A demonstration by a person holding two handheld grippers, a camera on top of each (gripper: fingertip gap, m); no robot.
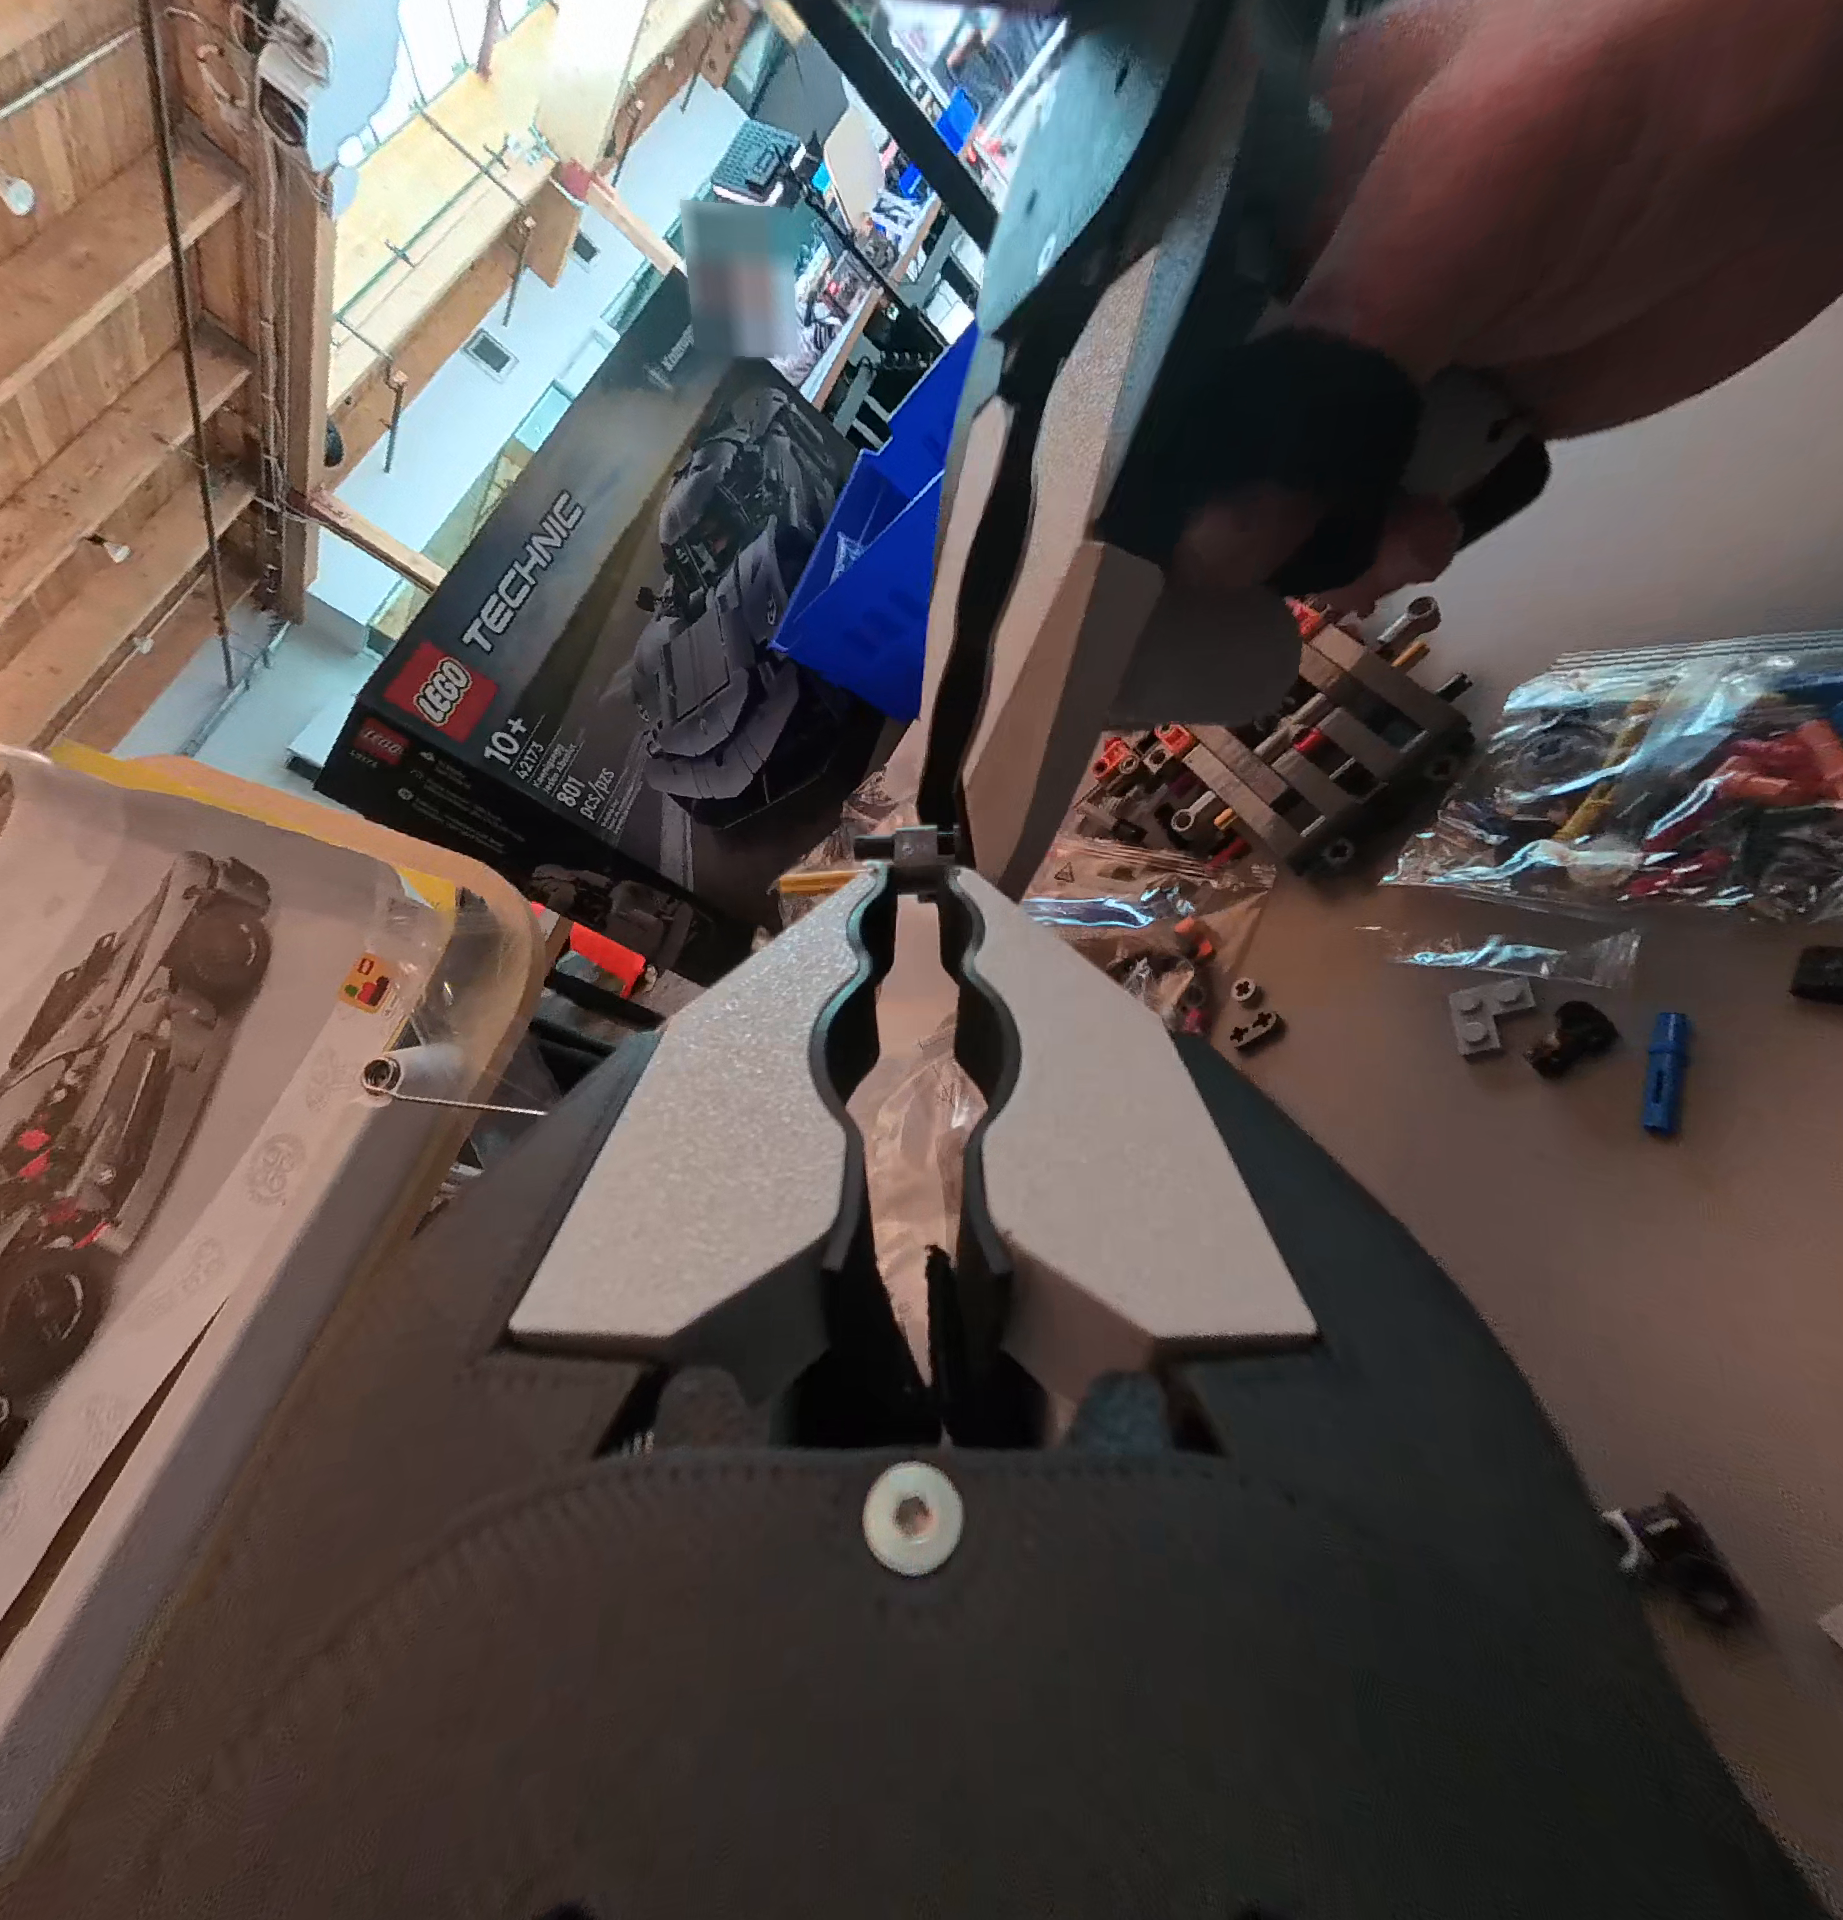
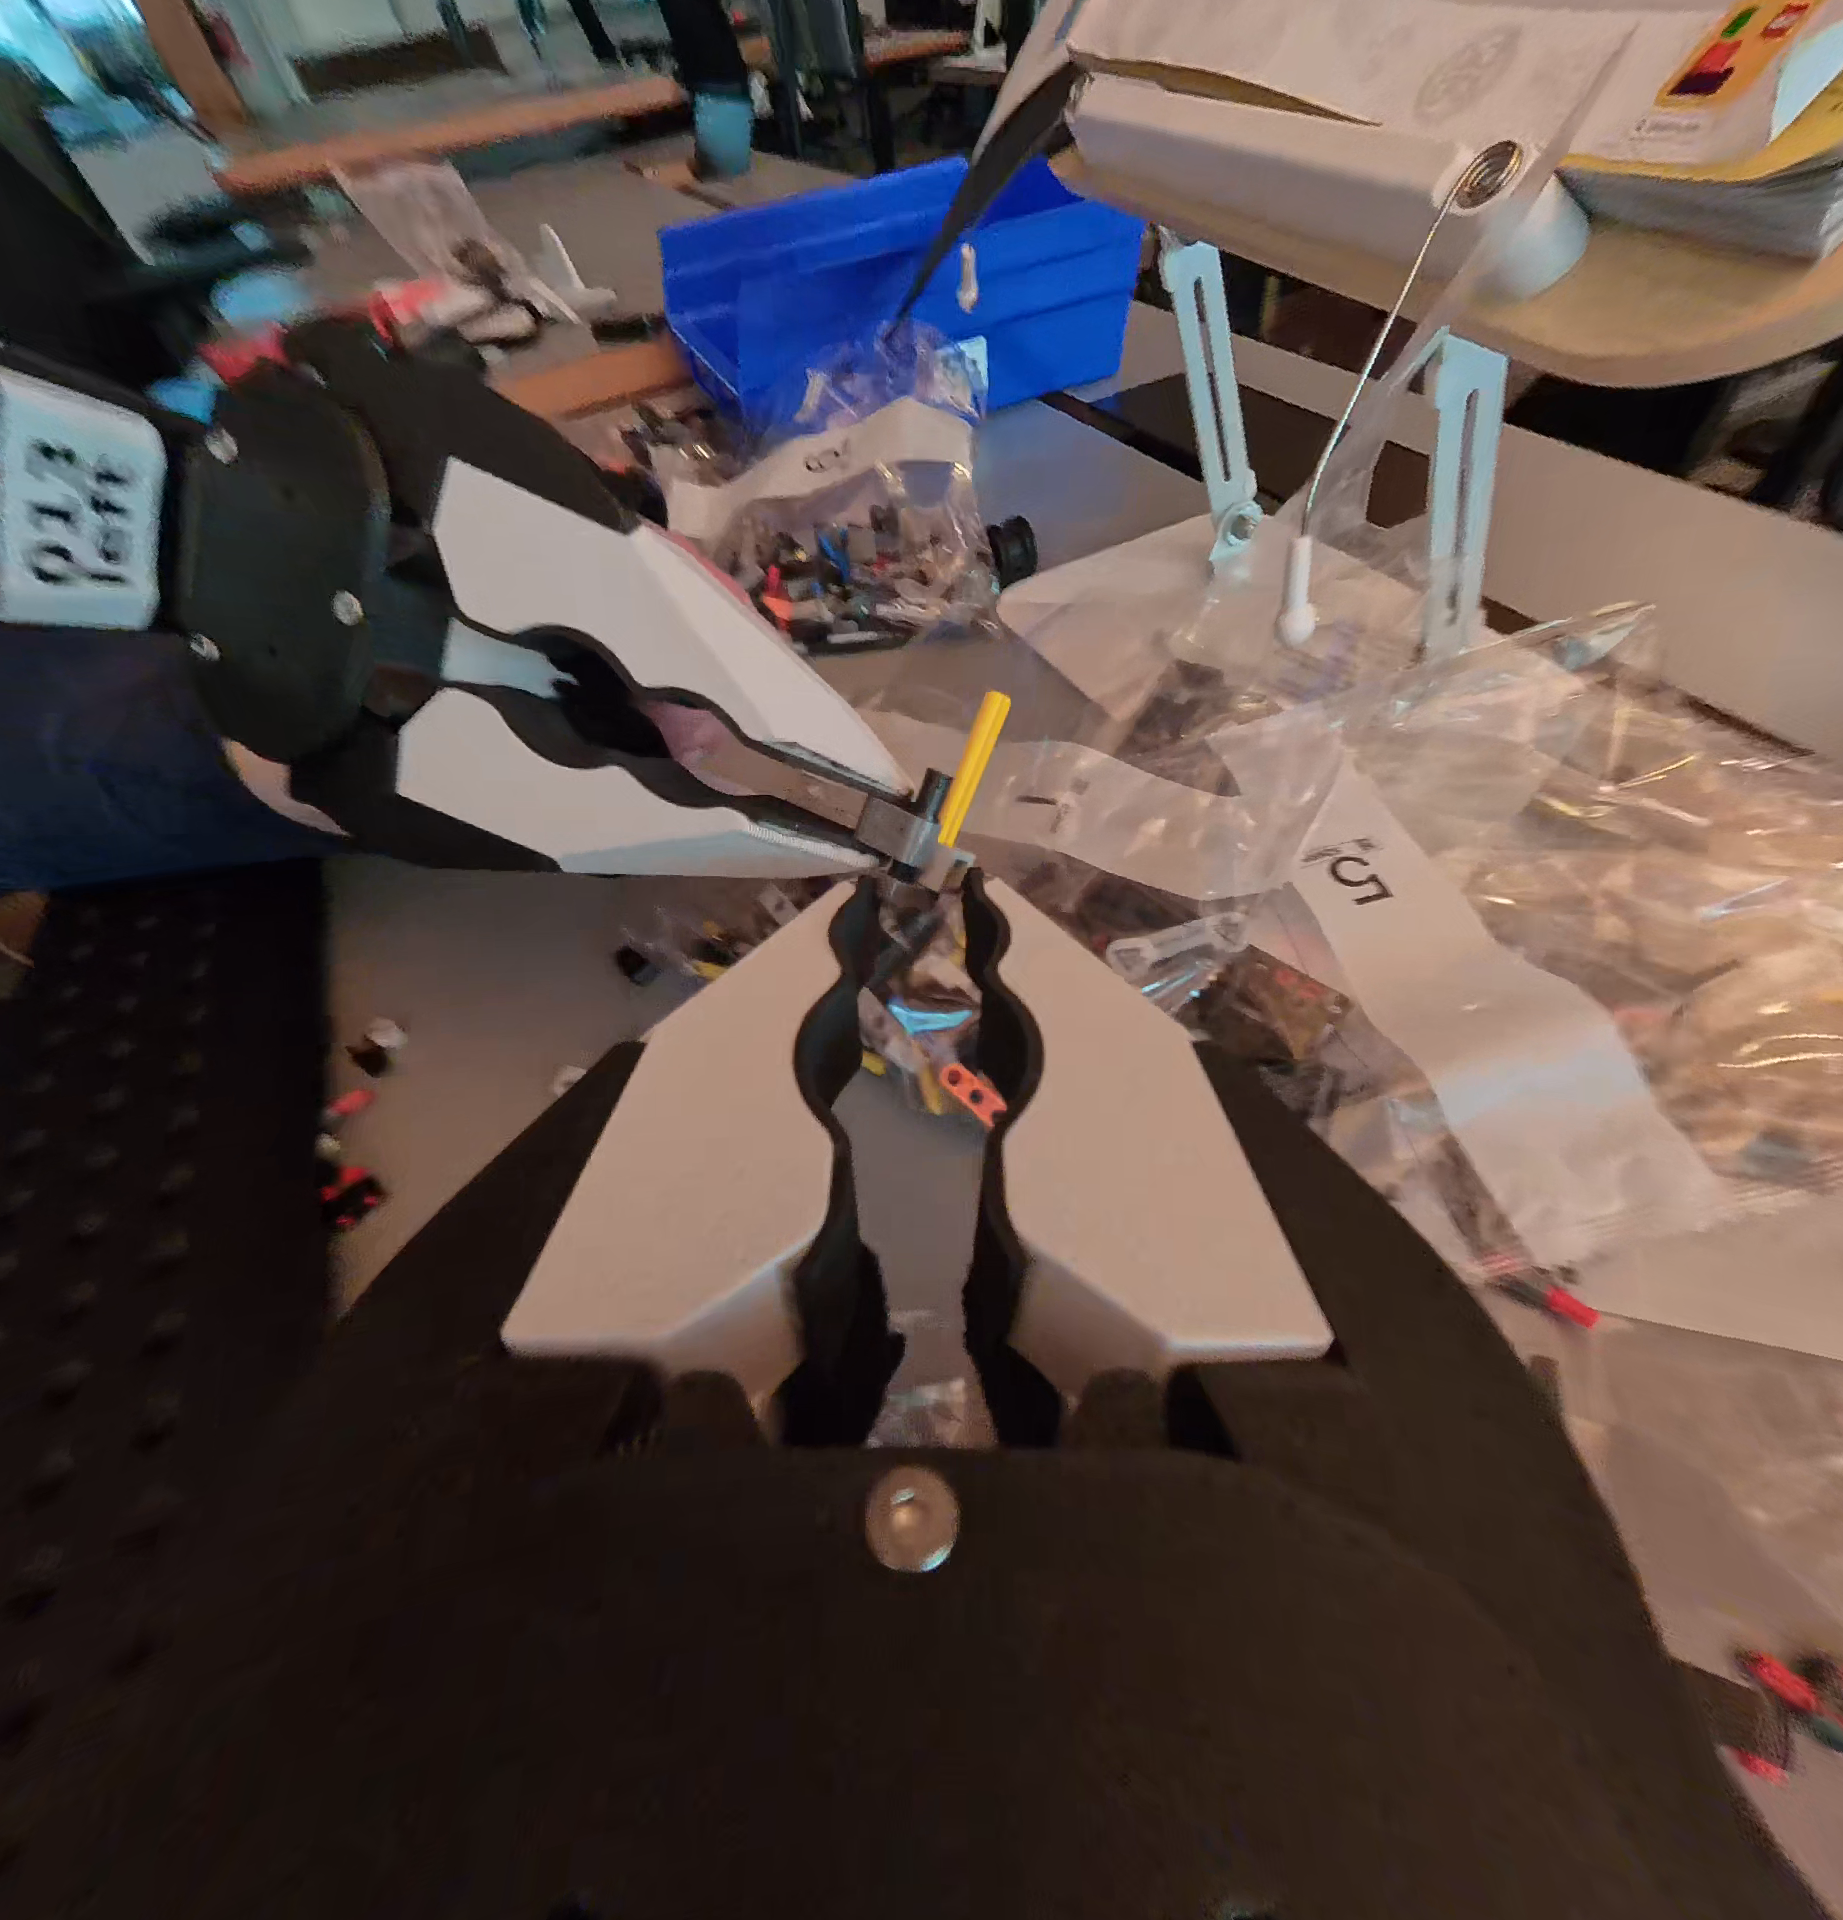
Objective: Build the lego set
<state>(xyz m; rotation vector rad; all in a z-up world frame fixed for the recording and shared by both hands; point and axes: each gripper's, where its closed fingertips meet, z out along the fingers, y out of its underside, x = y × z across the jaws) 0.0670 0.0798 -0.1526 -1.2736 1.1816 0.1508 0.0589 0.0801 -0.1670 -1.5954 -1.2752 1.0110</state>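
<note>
**Cluttered workbench, 2 grippers meeting on 1 small part**

Grey tabletop [image 2: 543, 966] strewn with loose bricks and clear plastic bags of parts [image 2: 865, 540]. 1 blue bin [image 2: 1042, 281] stands at the back, 1 set box [image 1: 584, 665] leans behind it, and 1 instruction booklet [image 1: 117, 1091] rests on a raised stand. 1 partly built grey frame [image 1: 1312, 758] lies on the table.

2 grippers meet tip to tip above the table. The left gripper [image 2: 875, 831] has its jaws nearly together, pinching a small grey connector [image 2: 912, 826] at the very tips. The right gripper [image 2: 917, 894] has its jaws drawn in to a narrow gap, tips touching the underside of the same connector; whether they clamp it is unclear.

1 yellow axle [image 2: 974, 764] passes through the connector, its long axis near upright, tilted slightly right, the longer end pointing up.
</note>
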